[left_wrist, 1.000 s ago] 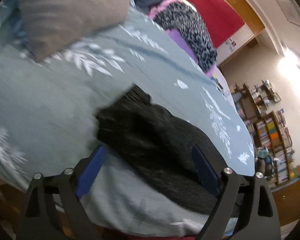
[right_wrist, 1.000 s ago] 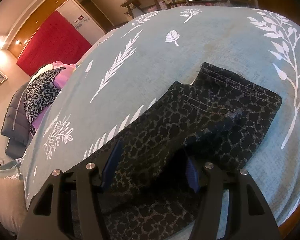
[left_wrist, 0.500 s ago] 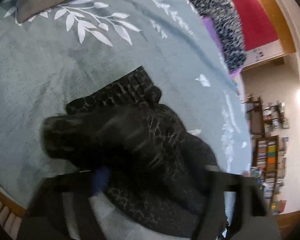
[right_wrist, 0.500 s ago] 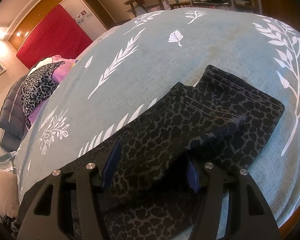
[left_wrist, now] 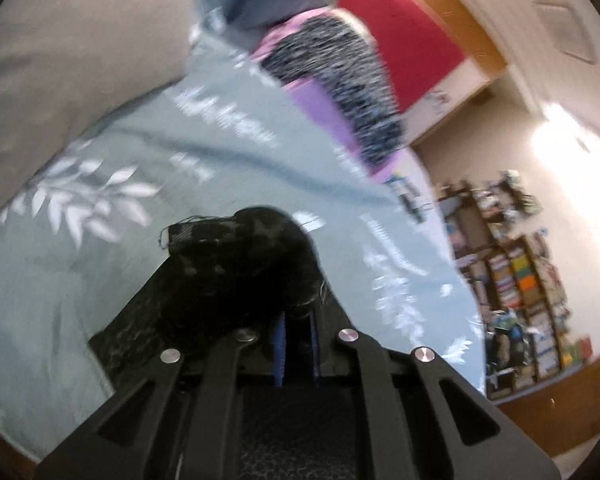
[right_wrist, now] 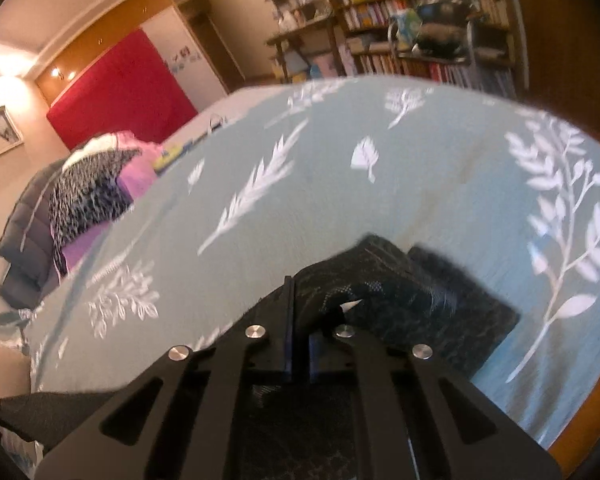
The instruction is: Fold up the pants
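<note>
We are gripping the pants (right_wrist: 416,300) at two points so that one edge can be lifted and carried over the rest, which we judge to be the fold now in hand. The pants are lying on the bed (right_wrist: 340,184), near its front edge, with the far part still flat on the cover and the near part bunching up into both tongs.

The left tongs (left_wrist: 296,320) have just been closing, and they are now pinching a dark wad of the cloth (left_wrist: 244,264) between nearly touching blue pads. The right tongs (right_wrist: 300,336) have just been closing too; they are narrow, clamping a fold of the patterned fabric that is rising off the bed.

A pillow (left_wrist: 72,64) and a pile of clothes (left_wrist: 332,80) are lying well apart from the pants, leaving room for the fold.
</note>
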